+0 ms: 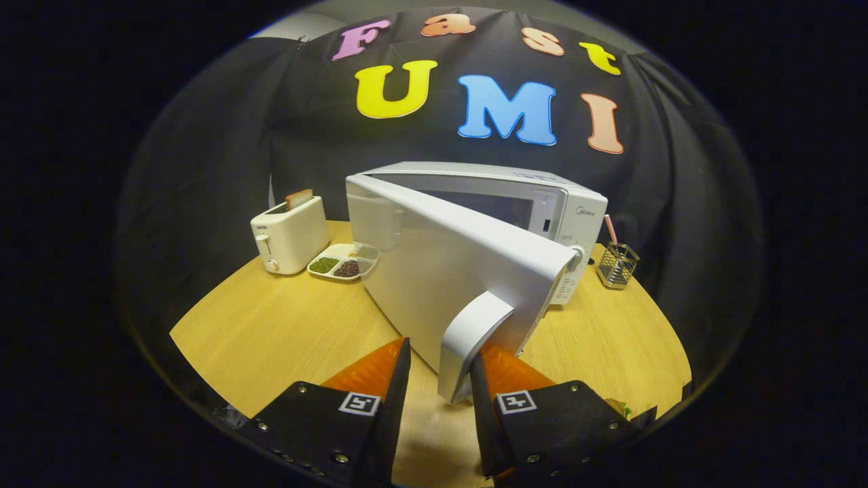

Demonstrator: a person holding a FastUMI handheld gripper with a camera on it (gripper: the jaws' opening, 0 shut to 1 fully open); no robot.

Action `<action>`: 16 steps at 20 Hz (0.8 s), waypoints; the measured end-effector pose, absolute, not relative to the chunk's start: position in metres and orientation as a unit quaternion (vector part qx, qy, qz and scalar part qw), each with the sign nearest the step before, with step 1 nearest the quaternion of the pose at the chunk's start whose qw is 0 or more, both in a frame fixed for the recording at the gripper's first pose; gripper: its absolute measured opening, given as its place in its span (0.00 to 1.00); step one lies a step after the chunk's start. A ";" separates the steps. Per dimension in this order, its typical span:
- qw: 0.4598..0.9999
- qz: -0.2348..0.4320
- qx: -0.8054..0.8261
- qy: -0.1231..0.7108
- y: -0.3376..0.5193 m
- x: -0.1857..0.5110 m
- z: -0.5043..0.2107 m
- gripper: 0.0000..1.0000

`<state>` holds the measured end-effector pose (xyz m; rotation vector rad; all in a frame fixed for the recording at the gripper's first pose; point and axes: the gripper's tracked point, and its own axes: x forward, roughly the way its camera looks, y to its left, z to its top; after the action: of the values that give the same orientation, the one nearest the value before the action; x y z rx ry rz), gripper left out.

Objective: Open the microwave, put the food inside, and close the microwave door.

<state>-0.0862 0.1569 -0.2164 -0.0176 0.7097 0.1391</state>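
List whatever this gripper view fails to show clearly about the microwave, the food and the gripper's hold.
- Microwave cavity: the half-open door blocks it.
- Control panel markings: too small, partly behind the door's edge.
- Grip: the gripper has the door handle between its fingers; the right finger touches it, the left stands apart, so no firm clamp shows.
- Divided tray: its far compartment is hidden behind the door.
- Greenish item beside the right finger: cut off, unidentifiable.

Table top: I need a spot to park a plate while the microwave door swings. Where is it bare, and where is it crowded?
Bare wood lies on the table ahead of the toaster and divided dish, and between the microwave and the wire holder. It is crowded where the open door sweeps out; its handle sits between the open gripper fingers.
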 end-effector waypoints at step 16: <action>0.910 0.180 -0.064 0.369 0.266 -0.152 -0.218 0.63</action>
<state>-0.1519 0.2664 -0.2185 -0.1319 0.7619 0.3703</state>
